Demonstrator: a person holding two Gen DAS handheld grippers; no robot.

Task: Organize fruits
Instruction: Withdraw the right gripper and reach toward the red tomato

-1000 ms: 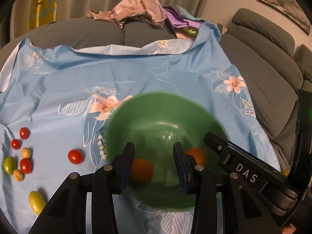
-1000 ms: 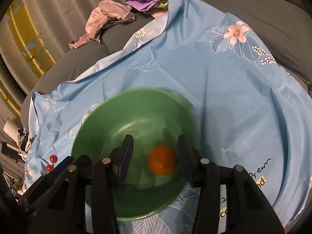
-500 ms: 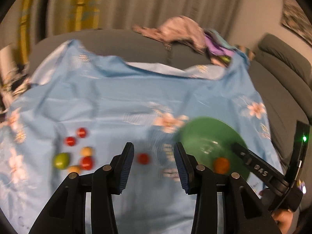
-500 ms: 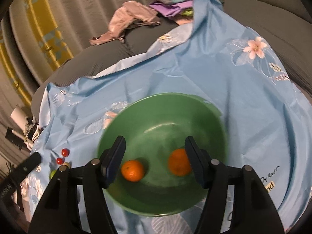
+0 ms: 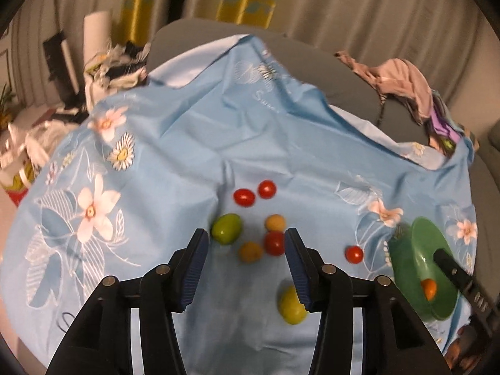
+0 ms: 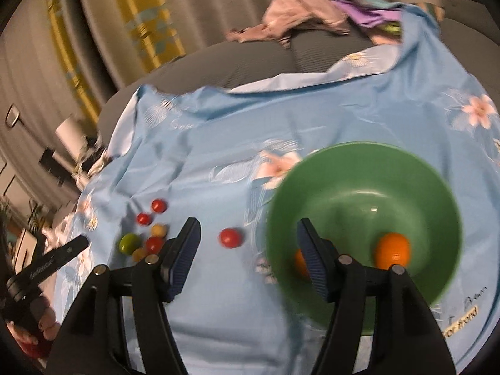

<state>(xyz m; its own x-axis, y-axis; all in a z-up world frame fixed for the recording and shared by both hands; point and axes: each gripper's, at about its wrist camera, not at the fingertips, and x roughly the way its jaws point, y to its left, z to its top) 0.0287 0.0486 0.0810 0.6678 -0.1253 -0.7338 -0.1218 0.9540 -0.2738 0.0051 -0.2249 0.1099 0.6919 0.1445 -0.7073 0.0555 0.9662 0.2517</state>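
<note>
My left gripper (image 5: 243, 259) hangs above a cluster of small fruits on the blue cloth, its jaws opening with nothing gripped between them. Under it lie a green fruit (image 5: 226, 228), a red tomato (image 5: 274, 243), two small orange fruits (image 5: 250, 252) and two more red tomatoes (image 5: 243, 197). A yellow-green fruit (image 5: 290, 306) lies nearer, and a lone red tomato (image 5: 354, 254) sits to the right. The green bowl (image 6: 437, 187) holds two oranges (image 6: 392, 250). My right gripper (image 6: 247, 256) stands open over the bowl's left rim, the lone tomato (image 6: 230, 237) showing between its fingers.
The flowered blue cloth (image 5: 187, 143) covers a grey sofa. Crumpled clothes (image 5: 403, 81) lie at the back right. Clutter and a white roll (image 5: 97, 31) stand off the cloth's far left. The left gripper (image 6: 47, 262) shows at the left of the right wrist view.
My left gripper swung left from the bowl to the fruit cluster and spread wider. My right gripper also shifted left and opened, leaving an orange in the bowl, which holds two.
</note>
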